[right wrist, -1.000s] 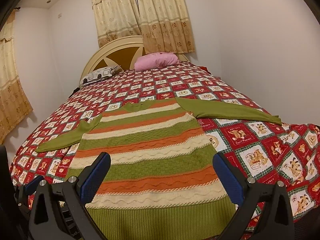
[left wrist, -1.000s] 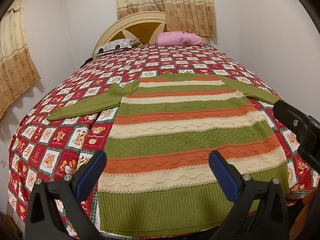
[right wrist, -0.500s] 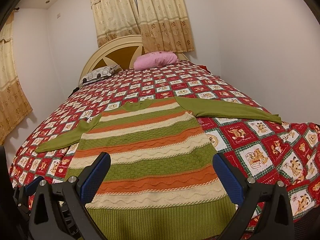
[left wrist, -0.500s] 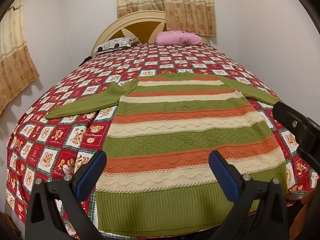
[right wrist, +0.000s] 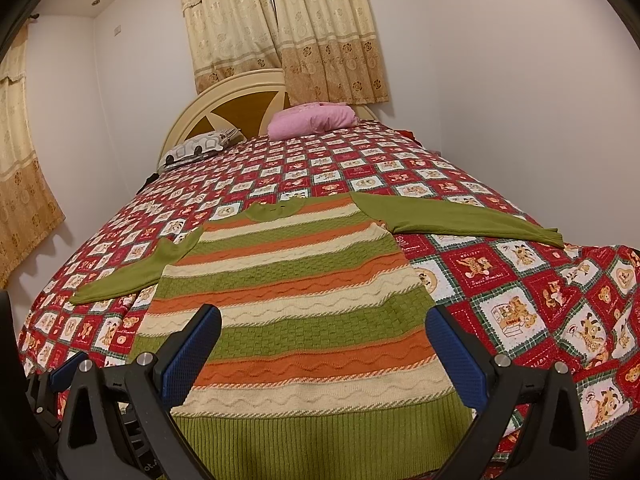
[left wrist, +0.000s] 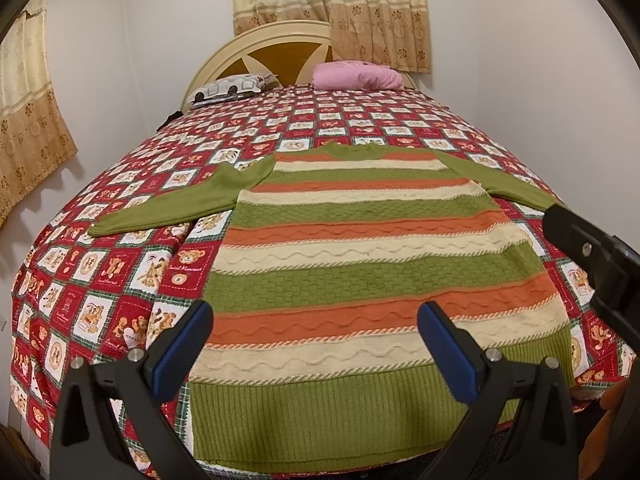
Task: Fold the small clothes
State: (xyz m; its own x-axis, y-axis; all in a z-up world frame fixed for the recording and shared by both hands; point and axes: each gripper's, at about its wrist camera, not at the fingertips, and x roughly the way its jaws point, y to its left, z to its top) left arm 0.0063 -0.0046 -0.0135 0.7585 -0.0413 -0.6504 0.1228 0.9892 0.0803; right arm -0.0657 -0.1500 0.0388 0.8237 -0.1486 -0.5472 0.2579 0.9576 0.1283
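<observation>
Striped knit sweater [left wrist: 360,264] lies flat, unfolded, on the red teddy-bear bedspread [left wrist: 120,280], hem at the near edge of the bed, both green sleeves spread outward. Left gripper [left wrist: 316,352] and right gripper [right wrist: 324,348] hover above the hem, jaws spread wide, grasping nothing (no fabric contact visible). Pink pillow [right wrist: 312,120] sits by the headboard.

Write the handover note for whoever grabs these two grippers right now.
Left gripper: open, empty, above the sweater's hem.
Right gripper: open, empty, also at the hem end.
Sweater: flat on the bed, hem nearest, collar toward the headboard, both sleeves spread sideways.
Done: sweater laid out flat; no fold made.
Left: fold in both sleeves, then the body. A sleeve is probably the best first grab.
</observation>
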